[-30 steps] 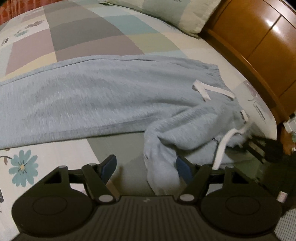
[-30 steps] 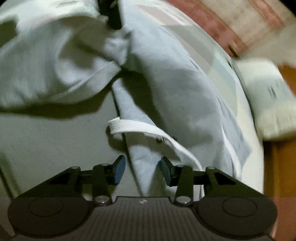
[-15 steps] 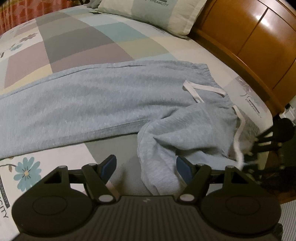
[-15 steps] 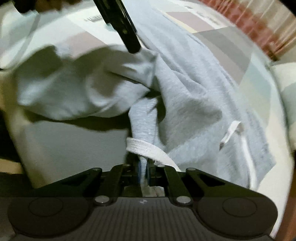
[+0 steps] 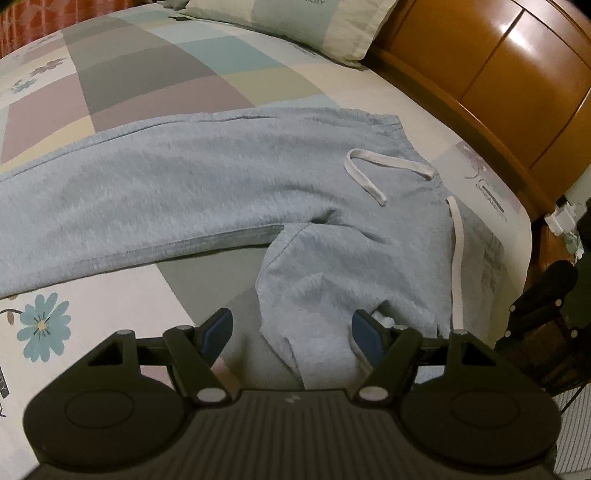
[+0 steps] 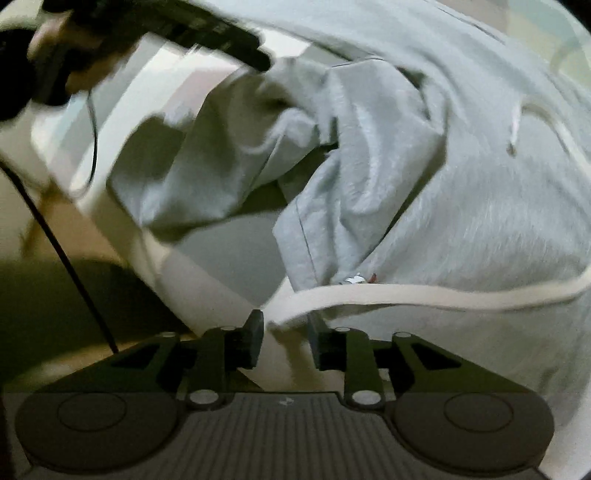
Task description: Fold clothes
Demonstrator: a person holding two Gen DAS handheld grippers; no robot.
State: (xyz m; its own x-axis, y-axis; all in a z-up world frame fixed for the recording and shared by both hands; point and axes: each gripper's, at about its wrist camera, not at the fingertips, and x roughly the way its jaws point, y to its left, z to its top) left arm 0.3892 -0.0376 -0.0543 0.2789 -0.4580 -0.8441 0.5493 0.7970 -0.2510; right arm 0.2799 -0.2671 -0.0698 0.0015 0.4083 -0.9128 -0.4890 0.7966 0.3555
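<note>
Left wrist view alone takes in the whole scene: near the lens, the left gripper (image 5: 291,330) stands wide open, its blue pads on either side of a bunched trouser leg and not pressing on it. Beyond them the grey sweatpants (image 5: 192,192) lie across the patchwork bedspread (image 5: 122,81), one leg stretched flat to the left, the waistband with its white drawstring (image 5: 384,173) toward the right edge of the bed. Farther off sit a pillow (image 5: 295,18) and the wooden headboard (image 5: 491,70); bare bedspread lies open beyond the trousers.

Right wrist view, blurred, shows what the other cannot: the right gripper (image 6: 284,341) up close, jaws partly apart and just now opening. The drawstring's loose end (image 6: 291,317) lies between the pads; the pads do not clamp it. Past it the crumpled fabric rises, and at the top left a hand (image 6: 70,55) holds the other gripper over the folds.
</note>
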